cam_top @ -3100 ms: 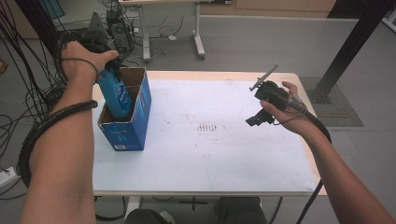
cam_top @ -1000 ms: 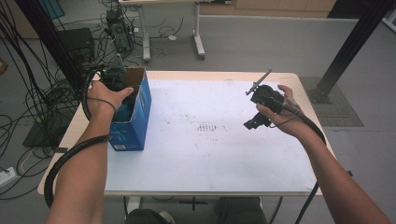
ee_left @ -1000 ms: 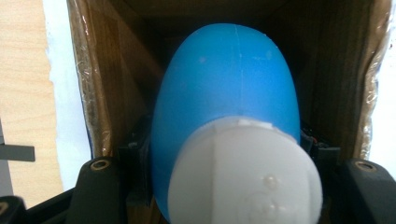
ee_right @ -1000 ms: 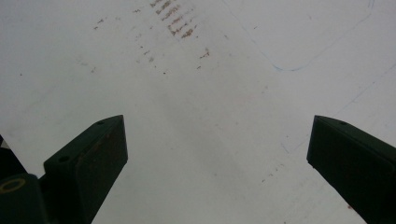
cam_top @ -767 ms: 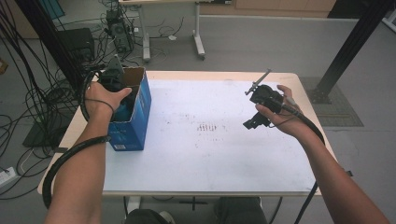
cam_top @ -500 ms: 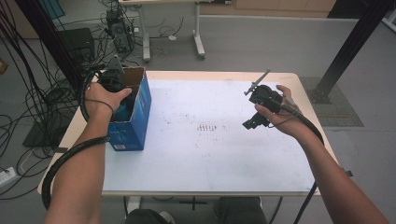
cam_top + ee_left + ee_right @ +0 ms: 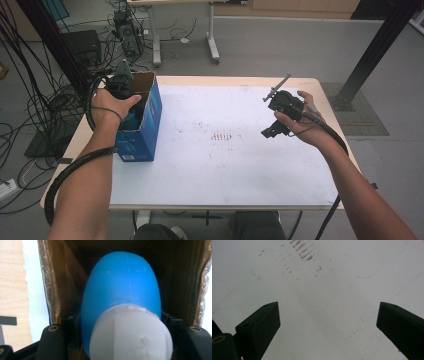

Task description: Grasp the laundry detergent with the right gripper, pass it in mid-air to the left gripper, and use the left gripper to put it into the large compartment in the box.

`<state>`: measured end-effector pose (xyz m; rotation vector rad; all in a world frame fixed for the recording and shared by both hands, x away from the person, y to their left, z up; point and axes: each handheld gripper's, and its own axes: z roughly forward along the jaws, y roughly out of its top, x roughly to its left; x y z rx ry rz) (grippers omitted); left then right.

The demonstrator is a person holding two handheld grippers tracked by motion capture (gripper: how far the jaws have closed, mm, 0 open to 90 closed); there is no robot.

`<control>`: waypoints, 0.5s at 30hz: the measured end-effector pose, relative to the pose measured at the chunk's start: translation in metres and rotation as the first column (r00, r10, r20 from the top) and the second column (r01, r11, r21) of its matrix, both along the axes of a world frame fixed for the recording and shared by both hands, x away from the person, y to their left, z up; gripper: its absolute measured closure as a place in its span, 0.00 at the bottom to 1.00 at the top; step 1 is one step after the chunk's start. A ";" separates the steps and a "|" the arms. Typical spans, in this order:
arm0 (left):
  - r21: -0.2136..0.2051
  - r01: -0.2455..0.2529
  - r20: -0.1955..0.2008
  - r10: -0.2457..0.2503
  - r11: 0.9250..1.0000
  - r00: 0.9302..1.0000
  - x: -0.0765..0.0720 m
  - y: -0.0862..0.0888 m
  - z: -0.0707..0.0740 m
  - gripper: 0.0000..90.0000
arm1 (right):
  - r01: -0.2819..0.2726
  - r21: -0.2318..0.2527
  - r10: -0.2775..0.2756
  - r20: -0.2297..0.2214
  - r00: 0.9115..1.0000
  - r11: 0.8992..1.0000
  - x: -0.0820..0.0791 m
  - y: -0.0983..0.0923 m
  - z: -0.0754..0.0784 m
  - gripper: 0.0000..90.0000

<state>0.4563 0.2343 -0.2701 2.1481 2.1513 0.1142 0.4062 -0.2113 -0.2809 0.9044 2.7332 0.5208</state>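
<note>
A person's left gripper (image 7: 124, 92) is reaching down into an open blue box (image 7: 142, 135) at the table's left edge, its jaws mostly hidden, clamping a blue bottle (image 7: 121, 295) with a white cap (image 7: 131, 333). The bottle is sitting inside the box, its base out of sight. The right gripper (image 7: 270, 131) is hovering over the white table (image 7: 225, 170), jaws spread wide and holding nothing.

A lab or workshop: thick bundles of black cables (image 7: 37, 75) hang and trail across the grey floor (image 7: 280, 45), electronic equipment (image 7: 125, 32) sits there, and a black metal frame post (image 7: 380, 47) stands beside the table (image 7: 310, 85).

Grey floor (image 7: 280, 45), tangled black cables (image 7: 35, 100), white-topped table (image 7: 225, 165).
</note>
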 end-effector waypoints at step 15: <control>0.003 0.001 0.004 -0.001 1.000 1.000 -0.001 0.000 0.000 0.41 | 0.001 -0.005 -0.001 0.004 1.000 1.000 -0.001 -0.001 0.002 0.06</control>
